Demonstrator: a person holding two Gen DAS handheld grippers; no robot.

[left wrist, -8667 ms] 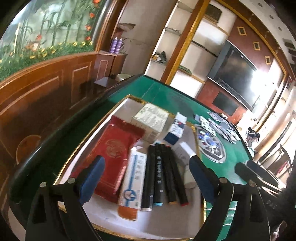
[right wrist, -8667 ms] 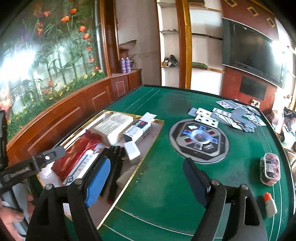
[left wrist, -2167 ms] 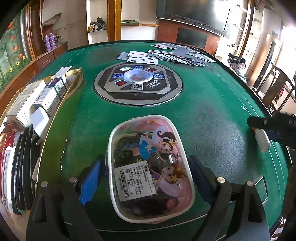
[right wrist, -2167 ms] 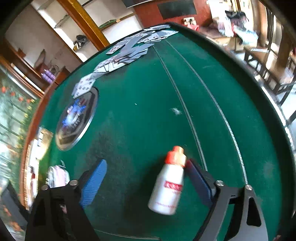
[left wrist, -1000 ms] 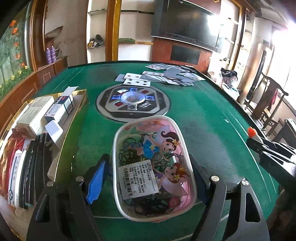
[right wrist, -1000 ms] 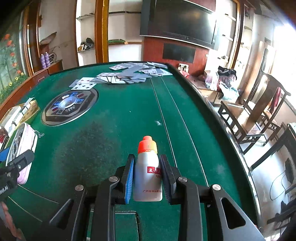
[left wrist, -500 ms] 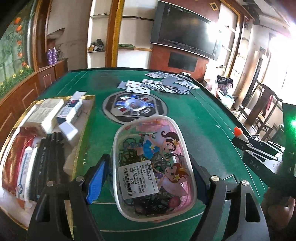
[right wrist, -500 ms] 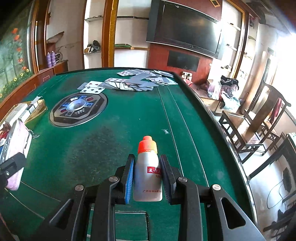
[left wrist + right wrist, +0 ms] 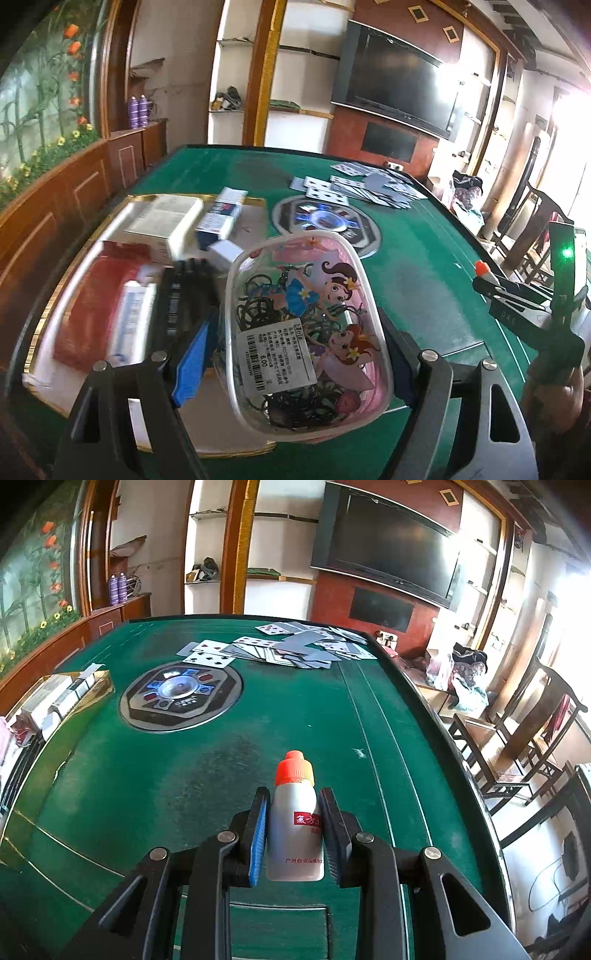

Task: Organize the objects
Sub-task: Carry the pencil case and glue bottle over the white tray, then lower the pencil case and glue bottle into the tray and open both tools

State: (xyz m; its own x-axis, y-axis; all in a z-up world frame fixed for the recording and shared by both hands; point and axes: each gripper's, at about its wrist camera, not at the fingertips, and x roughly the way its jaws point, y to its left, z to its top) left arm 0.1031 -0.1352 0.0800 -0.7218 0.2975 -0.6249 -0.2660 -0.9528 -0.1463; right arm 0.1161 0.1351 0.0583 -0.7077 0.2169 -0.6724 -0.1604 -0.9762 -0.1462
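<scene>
A clear oval plastic box (image 9: 306, 332) with a cartoon lid and dark hair ties inside sits between the blue pads of my left gripper (image 9: 295, 354), which is shut on it and carries it above the right edge of the gold-rimmed tray (image 9: 40, 321). In the tray lie a red packet (image 9: 99, 295), a white tube box (image 9: 133, 317), black markers (image 9: 181, 295) and small cartons (image 9: 166, 221). My right gripper (image 9: 293, 834) is shut on a small white bottle with an orange cap (image 9: 295, 812), held upright above the green table (image 9: 184, 775). That bottle's cap (image 9: 481, 267) shows at the right of the left wrist view.
A round control panel (image 9: 181, 694) is set in the table's middle. Playing cards (image 9: 288, 646) lie spread at the far side. The tray's corner with cartons (image 9: 62, 698) shows at the left of the right wrist view. Wooden chairs (image 9: 524, 738) stand beyond the table's right edge.
My left gripper has carried the plastic box leftward, so the tray now fills the left of its view under the box. The right gripper has drifted a little with the bottle still held.
</scene>
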